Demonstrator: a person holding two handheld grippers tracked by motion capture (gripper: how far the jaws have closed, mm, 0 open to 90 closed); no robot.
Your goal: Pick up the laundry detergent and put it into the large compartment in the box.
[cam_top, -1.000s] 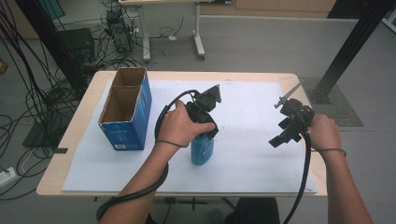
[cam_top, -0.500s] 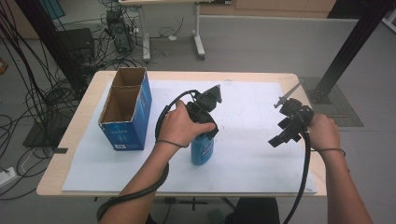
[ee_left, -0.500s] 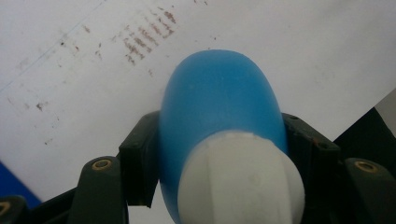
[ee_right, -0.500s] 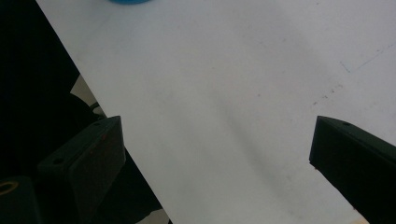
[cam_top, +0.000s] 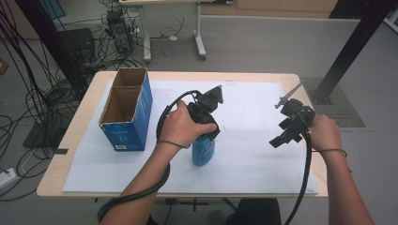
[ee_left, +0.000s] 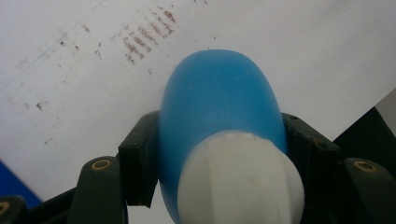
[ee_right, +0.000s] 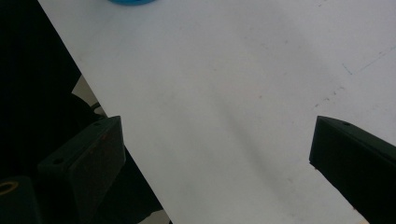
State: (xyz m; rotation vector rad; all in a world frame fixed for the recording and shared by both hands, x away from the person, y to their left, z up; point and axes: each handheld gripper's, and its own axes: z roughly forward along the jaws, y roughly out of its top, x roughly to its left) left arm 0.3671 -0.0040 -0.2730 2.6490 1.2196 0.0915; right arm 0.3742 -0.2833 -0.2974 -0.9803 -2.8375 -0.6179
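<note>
1. A blue cardboard box is observed at the left of the bench, standing upright with its top open. Two compartments are seen inside (both appear brown-lined), and the box rests on the white sheet that covers most of the bench.

2. Just to the right of the box, near the middle of the sheet, a blue bottle is found standing upright. It is well apart from the box and from the front edge of the bench.

3. The left hand-held gripper is positioned over the top of the bottle and is gripping it. In the left gripper view the jaws are seen pressed against both sides of the blue bottle, just below its white cap (the cap is nearest to the camera). The left hand is wrapped around the gripper body, and its cable is trailed back over the front edge of the bench.

4. Brown speckled marks are noted on the sheet beyond the bottle in the left gripper view.

5. The right hand-held gripper is held at the right of the bench, above the sheet and well apart from the bottle. Its jaws are spread wide, with nothing between them, as seen in the right gripper view. The right hand is closed around its body.
</note>
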